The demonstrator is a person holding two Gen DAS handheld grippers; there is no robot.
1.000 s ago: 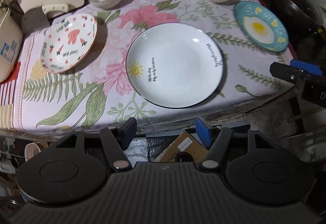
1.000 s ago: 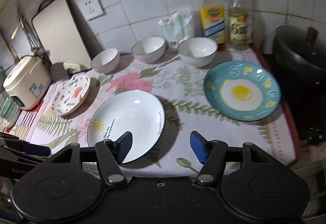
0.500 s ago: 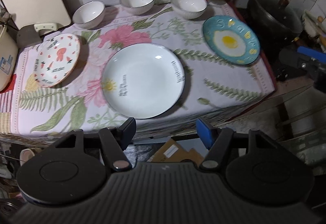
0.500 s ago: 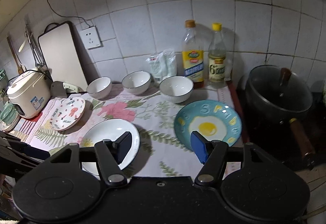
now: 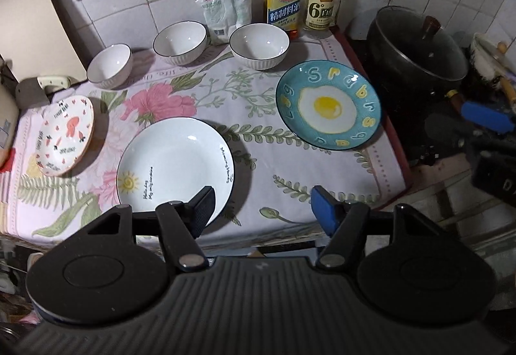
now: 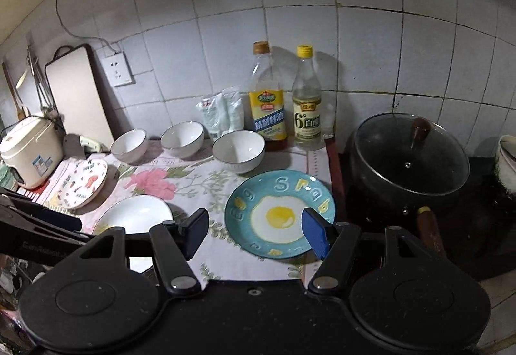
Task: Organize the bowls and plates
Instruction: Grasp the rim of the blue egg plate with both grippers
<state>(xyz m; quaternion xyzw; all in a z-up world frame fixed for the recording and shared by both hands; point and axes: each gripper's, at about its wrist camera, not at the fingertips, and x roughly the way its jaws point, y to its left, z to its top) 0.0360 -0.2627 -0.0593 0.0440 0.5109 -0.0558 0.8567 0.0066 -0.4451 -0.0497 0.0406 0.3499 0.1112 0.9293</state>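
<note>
Nearby, bottles [image 6: 267, 96] behind bowls [image 6: 238, 151], pot [image 6: 409, 161] beside; both claws [image 5: 261, 209] [image 6: 254, 232] open, empty

Against the tiled wall stand two bottles, a yellow-labelled oil bottle [image 6: 267, 100] just beside a vinegar bottle [image 6: 307, 103], with white packets [image 6: 222, 114] to their left. A lidded black pot [image 6: 408, 161] sits right of the flowered cloth [image 5: 206, 103]; a rice cooker [image 6: 30, 151] sits at the left.
</note>
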